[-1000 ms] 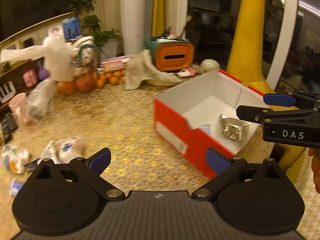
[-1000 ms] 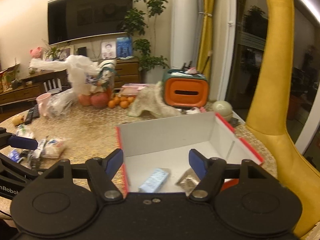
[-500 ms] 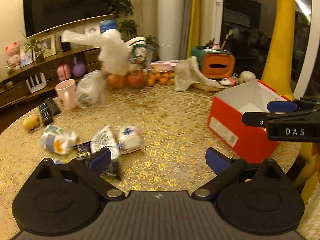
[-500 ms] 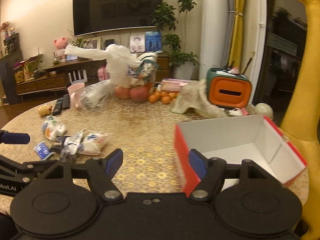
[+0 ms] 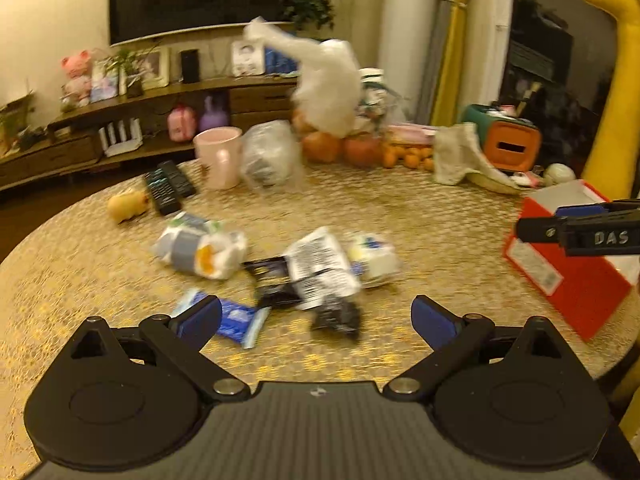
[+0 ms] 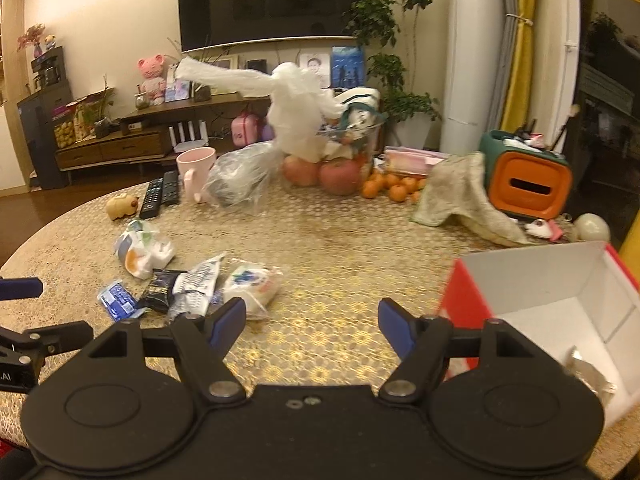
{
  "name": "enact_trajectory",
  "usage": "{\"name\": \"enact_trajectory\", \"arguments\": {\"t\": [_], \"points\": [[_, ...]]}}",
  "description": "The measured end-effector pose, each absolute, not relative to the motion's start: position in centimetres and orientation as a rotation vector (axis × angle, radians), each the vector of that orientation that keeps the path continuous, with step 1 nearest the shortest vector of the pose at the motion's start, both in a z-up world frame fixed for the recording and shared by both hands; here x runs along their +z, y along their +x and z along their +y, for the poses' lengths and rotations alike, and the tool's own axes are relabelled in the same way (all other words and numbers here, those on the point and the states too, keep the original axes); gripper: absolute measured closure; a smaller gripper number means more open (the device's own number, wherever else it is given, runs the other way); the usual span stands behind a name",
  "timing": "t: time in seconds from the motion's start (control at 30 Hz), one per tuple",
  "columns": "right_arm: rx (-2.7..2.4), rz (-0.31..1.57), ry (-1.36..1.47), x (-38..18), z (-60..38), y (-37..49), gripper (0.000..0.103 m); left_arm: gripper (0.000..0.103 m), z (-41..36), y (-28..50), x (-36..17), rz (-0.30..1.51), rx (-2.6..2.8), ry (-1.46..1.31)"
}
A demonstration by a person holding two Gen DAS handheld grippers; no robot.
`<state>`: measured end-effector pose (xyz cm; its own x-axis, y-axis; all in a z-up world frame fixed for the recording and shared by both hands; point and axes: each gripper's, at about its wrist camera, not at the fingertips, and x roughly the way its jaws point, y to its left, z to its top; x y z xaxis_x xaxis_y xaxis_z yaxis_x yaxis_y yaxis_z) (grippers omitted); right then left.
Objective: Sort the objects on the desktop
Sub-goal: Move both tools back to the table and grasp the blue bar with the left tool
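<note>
I am holding the left gripper (image 5: pixel 316 316) above the near edge of the round table (image 5: pixel 420 208), its jaws spread wide with nothing between them. Just beyond its blue fingertips (image 5: pixel 200 314) a loose cluster of snack packets is lying on the gold-patterned cloth: a blue wrapped packet (image 5: pixel 236 320) nearest the left fingertip, a black wrapper (image 5: pixel 276 280) touching a white printed sachet (image 5: pixel 320 268), a white-and-blue pouch (image 5: pixel 374 254) just beside that, and a white, grey and orange pack (image 5: pixel 202 250) a little apart to the left. The view is blurring here, so I cannot read any labels.

I am keeping the right gripper (image 6: pixel 312 320) to the right of that cluster, jaws also spread and empty. In its view the same packets are sitting ahead and to the left, the white-and-blue pouch (image 6: pixel 252 282) close to its left fingertip (image 6: pixel 226 320). The red box (image 6: pixel 560 304) with its white inside is standing open at the table's right side, and a crumpled silver wrapper (image 6: pixel 588 374) is lying in its near corner.

Farther back I am seeing a pink mug (image 6: pixel 196 170), two remote controls (image 6: pixel 160 194), a clear plastic bag (image 6: pixel 240 178), apples (image 6: pixel 340 176) and small oranges (image 6: pixel 392 188) and an orange-fronted container (image 6: pixel 528 182) with a cloth (image 6: pixel 456 192) draped beside it.
</note>
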<state>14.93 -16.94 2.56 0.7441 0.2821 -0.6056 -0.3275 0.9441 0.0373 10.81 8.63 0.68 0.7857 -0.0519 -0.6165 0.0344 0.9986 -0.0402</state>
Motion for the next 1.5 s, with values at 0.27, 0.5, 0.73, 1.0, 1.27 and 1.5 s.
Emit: {"name": "enact_trajectory", "arguments": {"t": [0.27,0.5,0.73,1.0,1.27,1.5], "points": [[0.350,0.682,-0.060,0.5,-14.2,18.8,0.030,0.002,13.4,12.8,-2.6,0.701,0.043,-0.065],[0.367,0.727,-0.070,-2.0,-12.3,21.8,0.030,0.002,15.0,15.4,-5.5,0.758,0.074,-0.053],[0.372,0.756,-0.087,-3.9,-10.8,24.2,0.031,0.002,16.7,18.8,-7.6,0.855,0.187,-0.146],[0.391,0.778,-0.092,-5.6,-9.1,26.1,0.031,0.002,18.1,21.9,-8.9,0.924,0.331,-0.283],[0.365,0.804,-0.088,-7.1,-7.7,27.6,0.031,0.003,16.9,23.3,-9.9,0.931,0.425,-0.256],[0.373,0.814,-0.106,-7.7,-6.3,28.1,0.031,0.003,16.2,22.7,-10.3,0.911,0.396,-0.187]]}}
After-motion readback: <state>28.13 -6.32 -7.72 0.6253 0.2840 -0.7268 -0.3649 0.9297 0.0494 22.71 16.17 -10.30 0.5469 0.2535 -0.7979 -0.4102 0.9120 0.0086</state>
